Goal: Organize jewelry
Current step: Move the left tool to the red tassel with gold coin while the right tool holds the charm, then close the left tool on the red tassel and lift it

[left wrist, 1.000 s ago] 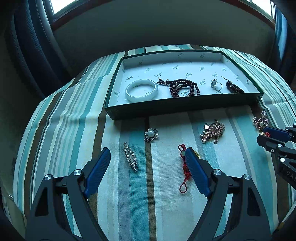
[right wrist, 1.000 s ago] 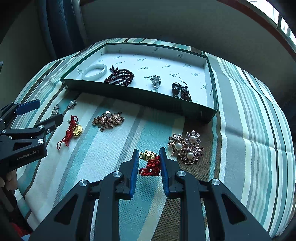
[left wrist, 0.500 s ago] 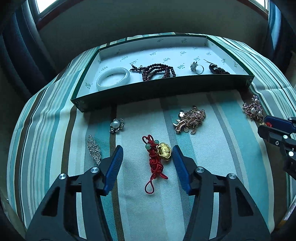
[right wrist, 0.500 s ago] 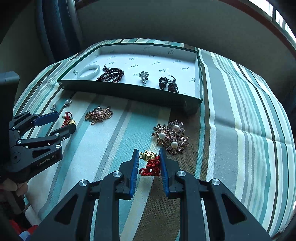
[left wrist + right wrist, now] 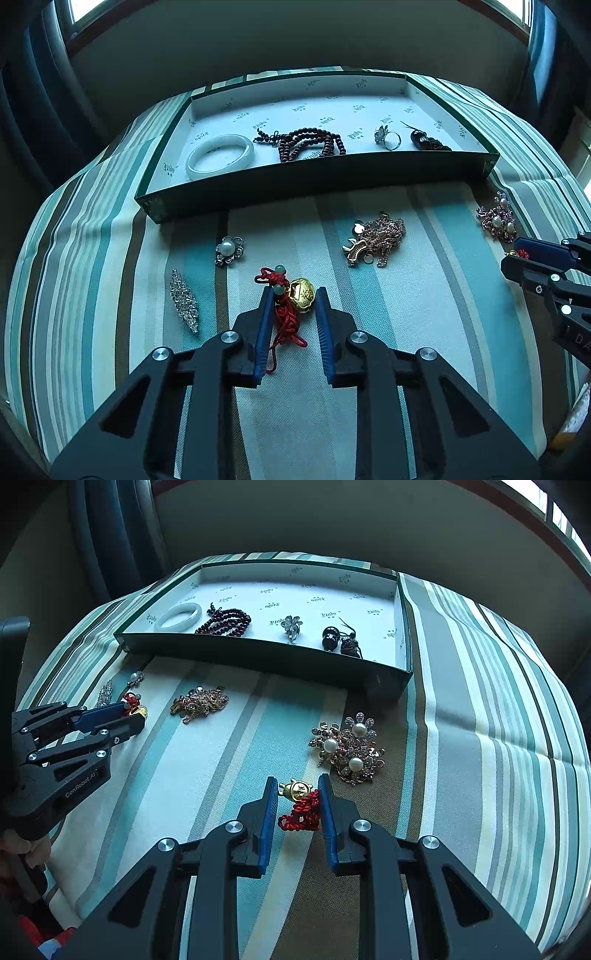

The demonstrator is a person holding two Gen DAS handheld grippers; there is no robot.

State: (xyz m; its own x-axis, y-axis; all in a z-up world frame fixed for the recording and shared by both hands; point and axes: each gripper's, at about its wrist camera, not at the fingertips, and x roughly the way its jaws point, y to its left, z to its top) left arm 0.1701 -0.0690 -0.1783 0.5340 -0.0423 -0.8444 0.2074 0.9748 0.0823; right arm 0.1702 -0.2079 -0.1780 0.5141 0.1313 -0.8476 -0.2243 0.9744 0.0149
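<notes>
While the left gripper (image 5: 293, 295) straddles a red-corded gold lock charm (image 5: 301, 295) on the striped cloth (image 5: 424, 317), its blue pads sit on either side of the charm with the left pad against the red knotwork and a sliver of cloth showing by the right pad, so whether it is clenched on the charm cannot be told. From that charm, a pearl flower brooch (image 5: 229, 250) lies at about 11 o'clock, a long rhinestone pin (image 5: 183, 300) at 9 o'clock, and a tangled rose-gold chain piece (image 5: 375, 238) at 2 o'clock. At the right wrist, the right gripper (image 5: 297, 790) has its pads close around a red-corded gold figure charm (image 5: 298, 801), the right pad touching the red cord and a small gap on the left, so a firm grasp cannot be told either. Just beside that charm, at 1 o'clock, rests a large three-pearl brooch (image 5: 349, 747). Beyond all of these, at 12 o'clock, stands the green box (image 5: 317, 177), which holds, from left to right, a white bangle (image 5: 219, 155), dark red beads (image 5: 306, 142), a flower ring (image 5: 386, 136) and a dark bead tassel (image 5: 424, 142), all near its front wall.
</notes>
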